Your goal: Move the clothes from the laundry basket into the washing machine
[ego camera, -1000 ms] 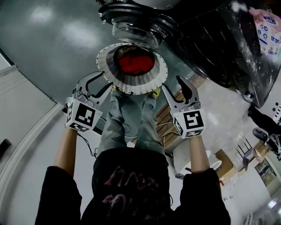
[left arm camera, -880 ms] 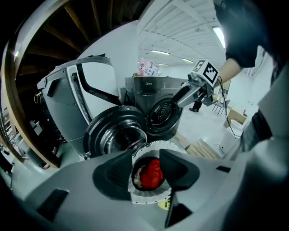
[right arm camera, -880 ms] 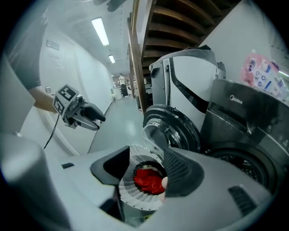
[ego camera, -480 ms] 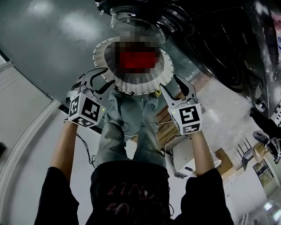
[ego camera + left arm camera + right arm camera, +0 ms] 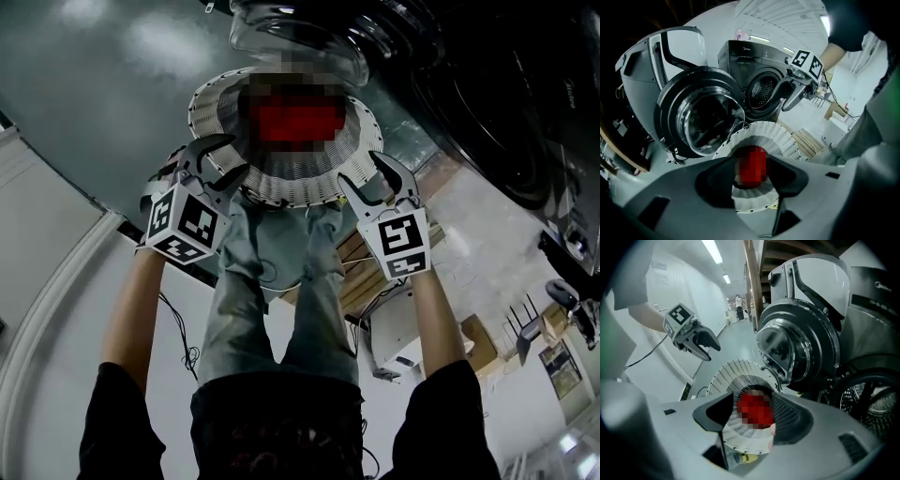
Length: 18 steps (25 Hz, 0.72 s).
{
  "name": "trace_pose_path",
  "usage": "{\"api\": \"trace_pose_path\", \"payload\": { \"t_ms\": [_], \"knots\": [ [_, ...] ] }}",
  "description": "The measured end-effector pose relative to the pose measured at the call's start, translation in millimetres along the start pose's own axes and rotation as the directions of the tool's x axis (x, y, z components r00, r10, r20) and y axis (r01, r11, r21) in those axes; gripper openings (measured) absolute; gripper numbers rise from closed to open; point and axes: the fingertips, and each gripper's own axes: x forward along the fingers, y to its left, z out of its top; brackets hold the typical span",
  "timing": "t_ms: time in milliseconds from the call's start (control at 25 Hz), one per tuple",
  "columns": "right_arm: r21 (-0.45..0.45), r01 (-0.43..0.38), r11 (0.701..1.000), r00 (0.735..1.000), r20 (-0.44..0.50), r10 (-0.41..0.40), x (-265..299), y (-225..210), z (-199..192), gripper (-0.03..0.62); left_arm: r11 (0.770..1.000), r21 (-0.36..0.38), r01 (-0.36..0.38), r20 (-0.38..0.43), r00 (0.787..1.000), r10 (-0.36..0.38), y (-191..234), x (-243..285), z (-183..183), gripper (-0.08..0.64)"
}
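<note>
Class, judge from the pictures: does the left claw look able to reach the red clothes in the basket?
Probably yes: the left claw hangs open over the basket, whose top is open, with nothing between it and the clothes.

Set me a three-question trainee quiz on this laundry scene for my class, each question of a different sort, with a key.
1. True or false: the door of the white washing machine stands open.
2. The clothes in the laundry basket look: A blue, B red, C green?
3. Fill in: the left gripper and right gripper both have jaws ____.
Key: 1 true; 2 B; 3 apart.
</note>
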Motion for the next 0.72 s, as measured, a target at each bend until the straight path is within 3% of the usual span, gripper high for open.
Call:
{"api": "trace_pose_path", "payload": {
  "t_ms": [120, 360, 720],
  "knots": [
    [-0.020, -0.011, 1.000, 1.000, -0.026, 0.010, 27.9, -1.9, -6.6, 0.259, 1.000, 0.021, 0.014, -0.023, 1.000, -0.013, 11.7, 22.9, -15.6, 0.221],
    [-0.165, -0.018, 0.986, 0.998, -0.068, 0.007, 70.3, -0.8, -21.9, 0.256, 0.992, 0.121, 0.044, -0.078, 0.996, -0.035, 17.7, 63.5, -32.9, 0.224],
    [-0.279, -0.057, 0.959, 0.984, -0.176, 0.008, 123.7, 1.1, -64.7, 0.259, 0.985, 0.142, 0.092, -0.138, 0.988, -0.073, 8.6, 128.7, -64.2, 0.238]
  ]
}}
